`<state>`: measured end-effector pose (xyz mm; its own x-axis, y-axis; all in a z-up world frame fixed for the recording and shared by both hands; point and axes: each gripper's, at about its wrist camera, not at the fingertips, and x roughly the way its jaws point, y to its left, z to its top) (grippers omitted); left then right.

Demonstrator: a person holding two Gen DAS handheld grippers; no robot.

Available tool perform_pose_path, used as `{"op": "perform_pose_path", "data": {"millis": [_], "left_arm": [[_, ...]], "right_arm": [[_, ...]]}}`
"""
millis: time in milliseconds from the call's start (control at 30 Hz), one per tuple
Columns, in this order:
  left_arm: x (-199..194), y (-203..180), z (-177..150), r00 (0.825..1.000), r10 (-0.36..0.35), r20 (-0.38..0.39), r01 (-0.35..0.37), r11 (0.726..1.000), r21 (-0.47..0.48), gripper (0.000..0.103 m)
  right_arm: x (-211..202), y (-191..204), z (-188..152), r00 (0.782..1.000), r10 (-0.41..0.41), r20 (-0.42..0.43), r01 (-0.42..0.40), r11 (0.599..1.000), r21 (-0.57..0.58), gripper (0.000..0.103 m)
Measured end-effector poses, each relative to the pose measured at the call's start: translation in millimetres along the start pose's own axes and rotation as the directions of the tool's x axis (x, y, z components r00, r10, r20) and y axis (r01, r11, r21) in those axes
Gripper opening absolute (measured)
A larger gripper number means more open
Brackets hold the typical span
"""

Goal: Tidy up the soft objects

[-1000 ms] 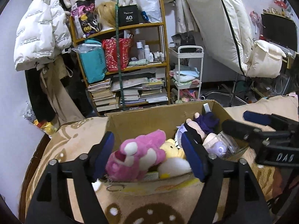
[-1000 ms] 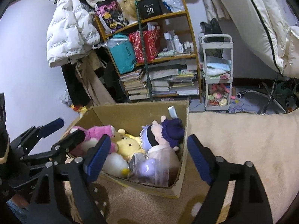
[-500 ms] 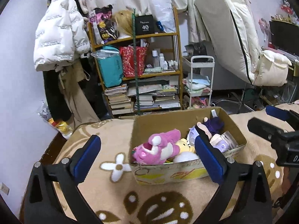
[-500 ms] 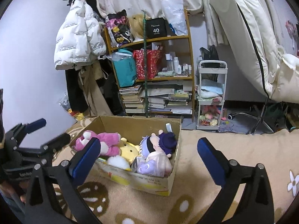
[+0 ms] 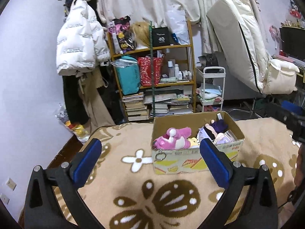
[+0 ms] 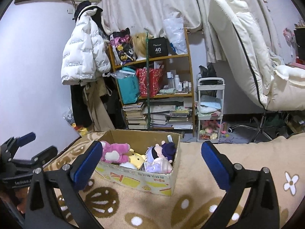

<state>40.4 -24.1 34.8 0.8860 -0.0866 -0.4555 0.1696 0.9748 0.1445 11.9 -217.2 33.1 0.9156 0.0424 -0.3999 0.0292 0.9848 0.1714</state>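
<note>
I'm in a cluttered room with a bookshelf at the far wall, over a tan flowered blanket. The cardboard box on it already holds the plush toys, so packing looks finished. My left claw and right claw both gape wide, holding nothing; next I'd look for strays.

Even indoor light, sharp, fisheye-curved dark edges.
</note>
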Motion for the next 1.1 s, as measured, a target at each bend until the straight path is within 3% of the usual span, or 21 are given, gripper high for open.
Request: {"op": "perform_pose_path", "data": {"millis": [467,1100], "left_arm": [[-36,13,-20,0.999,0.04,0.029,-0.039,0.999,-0.025,0.102],[-13,14,-34,0.997,0.08,-0.012,-0.081,0.996,-0.023,0.102]], "right_arm": [[-27,5,-11,1.0,-0.008,-0.006,0.007,0.999,-0.042,0.103],[-21,-4,-19,0.999,-0.025,-0.033,0.024,0.999,-0.029,0.103]]}}
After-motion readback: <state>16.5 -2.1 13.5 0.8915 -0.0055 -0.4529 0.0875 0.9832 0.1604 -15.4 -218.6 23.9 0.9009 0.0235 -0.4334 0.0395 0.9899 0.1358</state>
